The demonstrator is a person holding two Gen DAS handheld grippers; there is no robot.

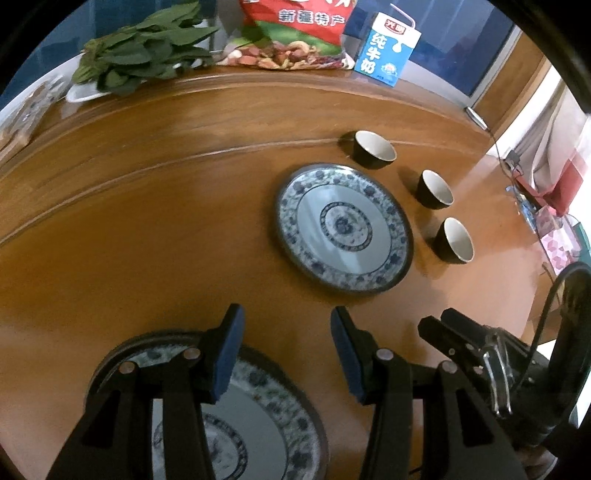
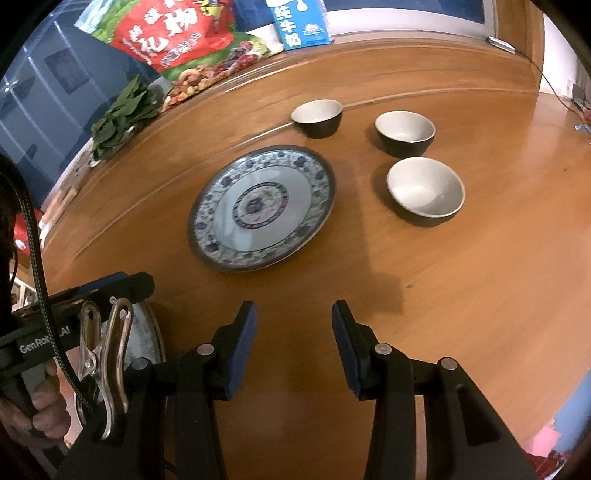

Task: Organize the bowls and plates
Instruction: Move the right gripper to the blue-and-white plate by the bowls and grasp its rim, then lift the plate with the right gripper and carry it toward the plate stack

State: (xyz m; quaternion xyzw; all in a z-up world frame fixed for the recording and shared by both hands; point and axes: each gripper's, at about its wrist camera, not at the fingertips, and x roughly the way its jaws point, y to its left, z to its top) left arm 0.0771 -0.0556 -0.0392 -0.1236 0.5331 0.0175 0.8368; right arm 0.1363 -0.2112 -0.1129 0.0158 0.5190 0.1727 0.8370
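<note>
A blue-patterned plate [image 1: 343, 229] [image 2: 263, 207] lies flat on the wooden table [image 1: 166, 221]. A second patterned plate [image 1: 258, 406] lies near the front, under my left gripper [image 1: 287, 339], which hangs open above it with nothing between its fingers. Three dark bowls with pale insides stand to the right of the first plate: far [image 1: 373, 148] [image 2: 318, 117], middle [image 1: 436, 188] [image 2: 405, 132], near [image 1: 455, 240] [image 2: 425, 190]. My right gripper [image 2: 293, 338] is open over bare wood, short of the first plate. In the right wrist view the second plate's rim [image 2: 149, 339] shows behind the left gripper's body.
Along the far edge of the table lie a bunch of green leaves [image 1: 144, 55] on a white dish, a red snack bag [image 1: 295, 33] and a blue milk carton [image 1: 386, 51]. A cable runs off the right edge [image 1: 495, 147]. A hand [image 2: 40, 413] holds the left gripper's handle.
</note>
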